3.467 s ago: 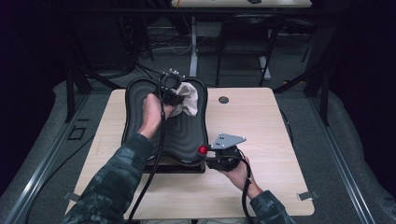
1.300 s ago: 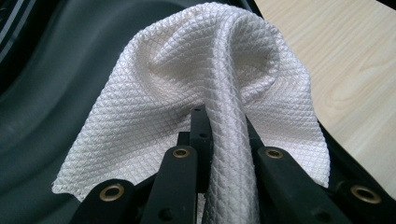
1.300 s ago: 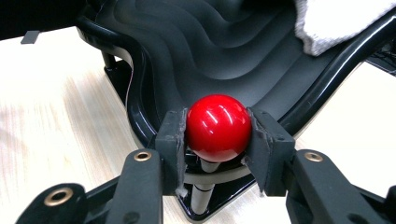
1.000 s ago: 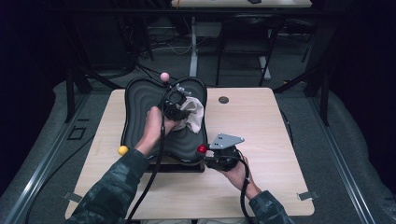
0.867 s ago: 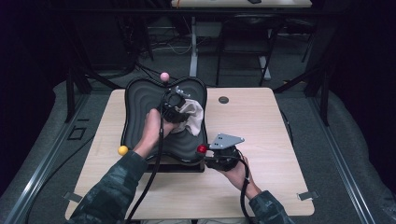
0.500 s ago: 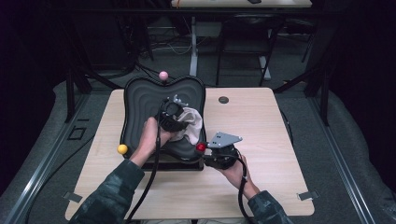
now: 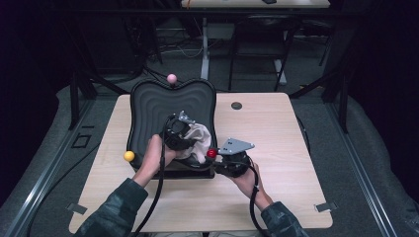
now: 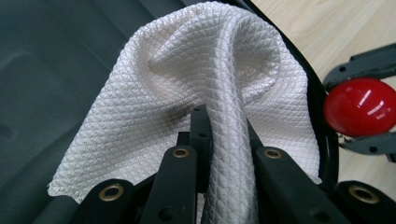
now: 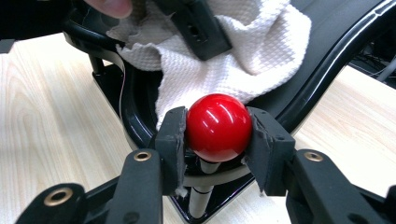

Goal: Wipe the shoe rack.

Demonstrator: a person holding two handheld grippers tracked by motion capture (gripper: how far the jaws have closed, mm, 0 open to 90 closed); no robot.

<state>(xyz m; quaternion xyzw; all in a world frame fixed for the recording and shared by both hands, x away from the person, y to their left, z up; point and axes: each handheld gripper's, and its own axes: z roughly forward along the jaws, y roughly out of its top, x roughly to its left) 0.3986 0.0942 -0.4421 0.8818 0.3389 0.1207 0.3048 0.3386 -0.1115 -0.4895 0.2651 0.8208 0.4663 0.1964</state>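
Right now the white cloth (image 8: 205,98) lies bunched on the near right part of the black ribbed tray (image 7: 163,106), and my left gripper (image 7: 177,132) has its jaws pinched tight on a fold of it. Just beside it, my right gripper (image 9: 218,135) clamps the red ball (image 9: 218,127) on the tray's near corner post, above the wooden table (image 7: 276,128).

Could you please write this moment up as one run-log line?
left gripper: shut on white cloth | cloth: on black tray | right gripper: shut on red ball knob | action: wiping tray
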